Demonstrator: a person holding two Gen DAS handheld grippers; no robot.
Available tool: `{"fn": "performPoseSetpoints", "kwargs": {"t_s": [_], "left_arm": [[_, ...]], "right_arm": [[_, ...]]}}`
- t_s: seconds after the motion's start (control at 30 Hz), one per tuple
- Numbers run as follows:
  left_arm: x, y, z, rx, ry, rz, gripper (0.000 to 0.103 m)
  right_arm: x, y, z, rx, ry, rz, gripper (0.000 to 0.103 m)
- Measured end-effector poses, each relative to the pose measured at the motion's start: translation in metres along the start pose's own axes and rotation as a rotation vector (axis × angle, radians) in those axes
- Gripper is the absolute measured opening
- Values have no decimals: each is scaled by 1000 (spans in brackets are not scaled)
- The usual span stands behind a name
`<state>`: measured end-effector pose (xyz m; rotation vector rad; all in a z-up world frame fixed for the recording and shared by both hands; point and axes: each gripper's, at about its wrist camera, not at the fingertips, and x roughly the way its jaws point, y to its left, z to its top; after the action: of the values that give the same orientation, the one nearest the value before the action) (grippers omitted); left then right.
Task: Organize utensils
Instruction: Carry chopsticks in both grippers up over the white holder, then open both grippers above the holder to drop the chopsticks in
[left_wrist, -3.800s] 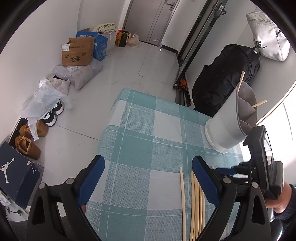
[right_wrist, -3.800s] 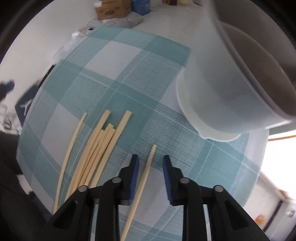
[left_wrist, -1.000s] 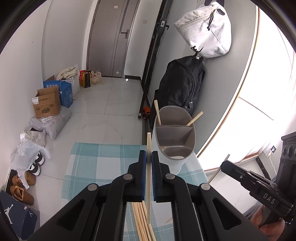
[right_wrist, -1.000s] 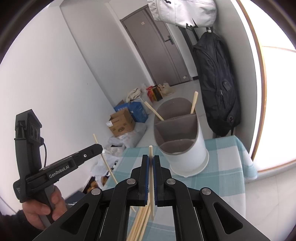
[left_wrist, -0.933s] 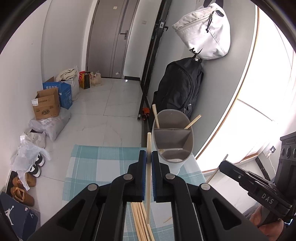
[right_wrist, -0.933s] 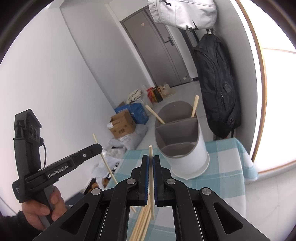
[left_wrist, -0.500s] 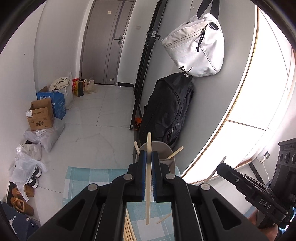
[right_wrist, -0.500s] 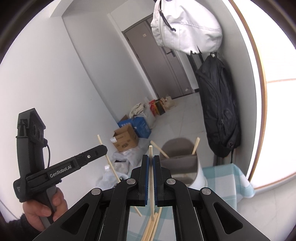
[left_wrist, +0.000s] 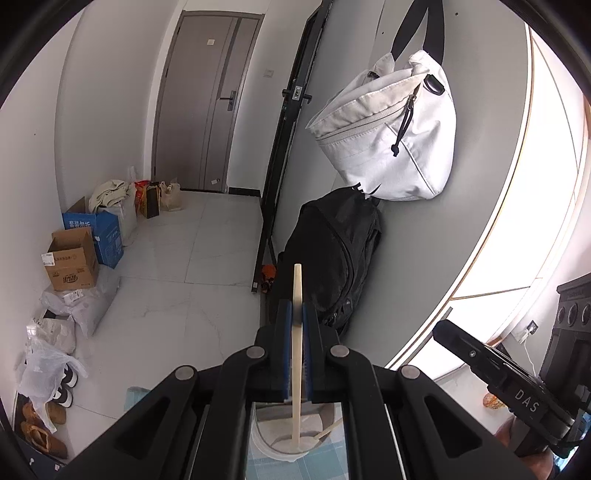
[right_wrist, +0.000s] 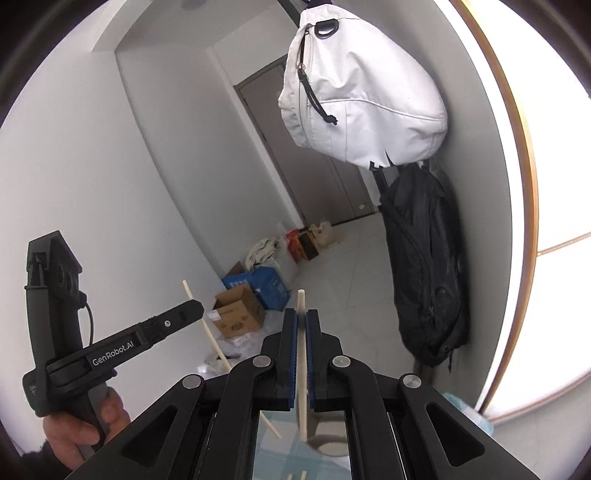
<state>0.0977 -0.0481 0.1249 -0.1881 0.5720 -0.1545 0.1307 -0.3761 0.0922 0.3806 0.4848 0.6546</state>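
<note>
Your left gripper (left_wrist: 295, 321) pinches one chopstick (left_wrist: 296, 354) upright, its lower tip inside the utensil holder (left_wrist: 291, 443). Your right gripper (right_wrist: 301, 332) clamps a second chopstick (right_wrist: 302, 369) above that holder.

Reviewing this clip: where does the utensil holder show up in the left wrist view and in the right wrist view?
Left wrist: utensil holder at bottom centre, below the shut left gripper, under its chopstick.
Right wrist: holder at bottom centre, mostly hidden behind the right gripper.
Shared landmark: the white bag hanging on the wall.
</note>
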Motion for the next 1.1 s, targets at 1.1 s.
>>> {"fn": "performPoseSetpoints", "kwargs": {"t_s": [1.1], "left_arm": [[100, 28, -33, -24, 190, -224, 3]], "right_arm": [[91, -42, -39, -55, 121, 14, 4]]}}
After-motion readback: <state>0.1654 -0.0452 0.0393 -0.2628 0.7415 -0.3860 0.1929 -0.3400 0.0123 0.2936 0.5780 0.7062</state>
